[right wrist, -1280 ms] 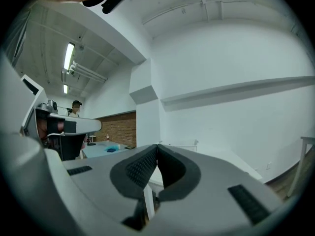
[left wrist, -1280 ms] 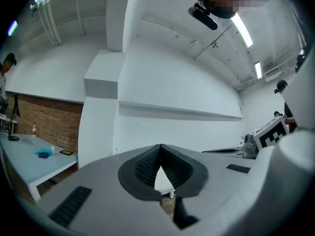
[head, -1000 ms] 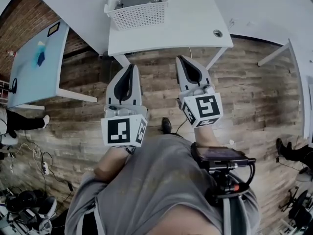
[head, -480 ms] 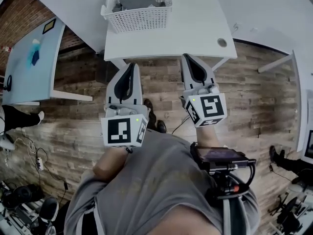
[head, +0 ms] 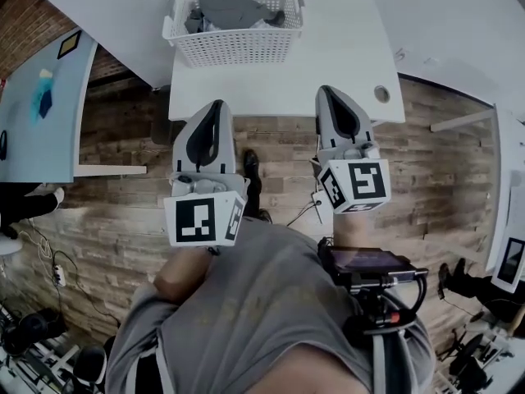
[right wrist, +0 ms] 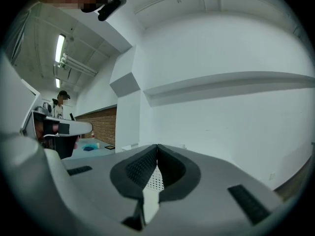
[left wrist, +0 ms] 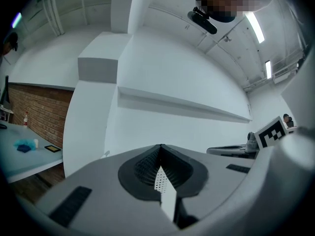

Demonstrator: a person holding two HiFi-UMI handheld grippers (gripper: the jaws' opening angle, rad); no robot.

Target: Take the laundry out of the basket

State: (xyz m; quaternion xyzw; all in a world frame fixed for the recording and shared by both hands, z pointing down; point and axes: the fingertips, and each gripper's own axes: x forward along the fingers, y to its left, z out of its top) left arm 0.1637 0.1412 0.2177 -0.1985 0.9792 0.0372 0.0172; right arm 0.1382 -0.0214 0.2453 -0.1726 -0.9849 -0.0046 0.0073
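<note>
Right now, a white lattice basket stands at the far side of a white table, with the grey laundry heaped inside it, none of it out yet. The person holds both tools side by side over the wooden plank floor, pointing toward the basket. The tips overlap the table's near edge in the head view, well short of the basket. The left hand-held gripper has its jaws pressed together on nothing. The right hand-held gripper is likewise closed and empty. A second pale table stands off to the left.
</note>
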